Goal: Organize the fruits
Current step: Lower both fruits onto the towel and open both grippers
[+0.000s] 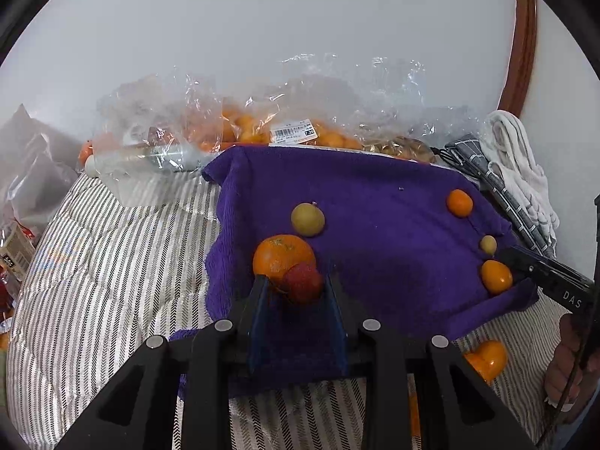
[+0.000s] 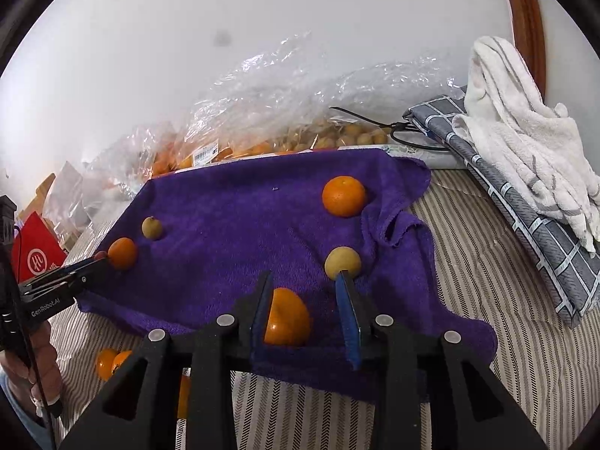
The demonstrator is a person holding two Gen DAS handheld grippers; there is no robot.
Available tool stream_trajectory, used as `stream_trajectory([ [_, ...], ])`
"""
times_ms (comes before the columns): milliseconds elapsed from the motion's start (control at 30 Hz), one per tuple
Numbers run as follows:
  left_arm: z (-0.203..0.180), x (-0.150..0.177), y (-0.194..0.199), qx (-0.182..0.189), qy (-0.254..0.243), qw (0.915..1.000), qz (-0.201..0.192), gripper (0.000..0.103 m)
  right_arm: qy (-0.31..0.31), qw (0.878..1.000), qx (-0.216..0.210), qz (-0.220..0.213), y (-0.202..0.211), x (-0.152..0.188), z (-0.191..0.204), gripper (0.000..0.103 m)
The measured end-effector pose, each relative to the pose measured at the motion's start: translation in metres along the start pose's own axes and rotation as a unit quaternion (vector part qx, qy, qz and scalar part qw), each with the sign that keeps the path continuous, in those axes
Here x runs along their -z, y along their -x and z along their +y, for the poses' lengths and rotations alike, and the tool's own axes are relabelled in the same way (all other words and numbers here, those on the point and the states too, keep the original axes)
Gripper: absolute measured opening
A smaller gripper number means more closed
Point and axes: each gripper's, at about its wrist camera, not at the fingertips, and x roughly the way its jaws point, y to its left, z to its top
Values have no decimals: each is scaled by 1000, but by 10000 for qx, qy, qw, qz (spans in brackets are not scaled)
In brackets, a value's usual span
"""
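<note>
On the purple towel (image 1: 375, 206), the left gripper (image 1: 296, 285) is closed around a red strawberry (image 1: 303, 283) touching an orange (image 1: 281, 255), while the right gripper (image 2: 303, 288) stands slightly apart around a small orange fruit (image 2: 287, 318), its right pad clear of it.

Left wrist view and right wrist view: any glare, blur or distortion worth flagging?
Left wrist view: fisheye bends the striped bedding, dark vignette corners, glare on the plastic bags, far clutter soft. Right wrist view: same bending, a smudge on the wall, purple towel evenly lit.
</note>
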Motion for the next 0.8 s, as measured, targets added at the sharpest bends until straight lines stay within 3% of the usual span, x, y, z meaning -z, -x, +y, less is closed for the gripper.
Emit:
stream_trajectory([
  [333, 1, -1, 0, 58, 28, 10000, 32, 30, 105, 9999, 83, -92, 5, 3, 6, 43],
  [633, 2, -3, 12, 182, 39, 9995, -262, 43, 289, 9993, 127, -196, 10, 6, 12, 44],
  [800, 2, -3, 18, 189, 36, 9991, -377, 44, 212, 9995, 170, -142, 18, 2, 14, 44],
])
